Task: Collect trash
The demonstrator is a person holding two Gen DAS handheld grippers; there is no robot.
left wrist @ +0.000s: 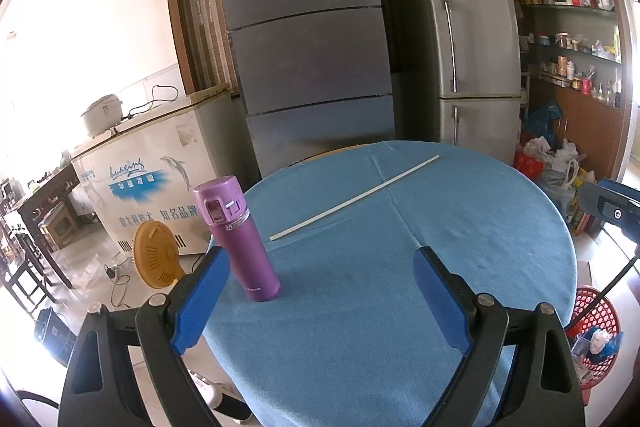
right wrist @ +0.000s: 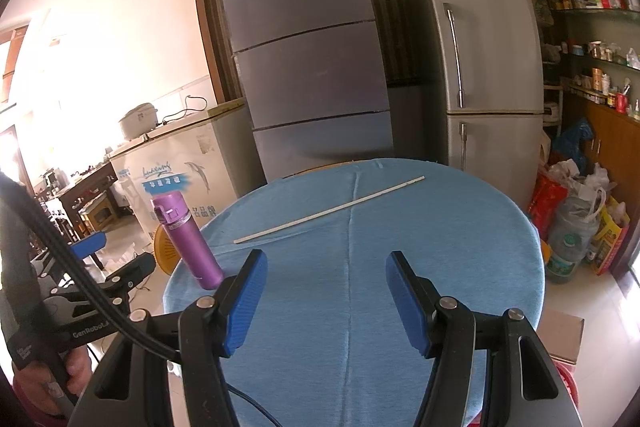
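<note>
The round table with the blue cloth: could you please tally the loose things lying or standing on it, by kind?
Purple insulated bottle, standing upright near the left edge: 1
Long thin white stick, lying flat across the middle: 1
Total on the round table with the blue cloth: 2

1. Your left gripper [left wrist: 320, 301] points forward and slightly down, its blue pads [left wrist: 202, 301] spread wide with nothing between them.
2. Your right gripper [right wrist: 326, 301] takes the same tilt, jaws parted and empty, narrower than the left's.
3. Your left hand [right wrist: 60, 371] grips its handle, seen to the left of your right gripper.
</note>
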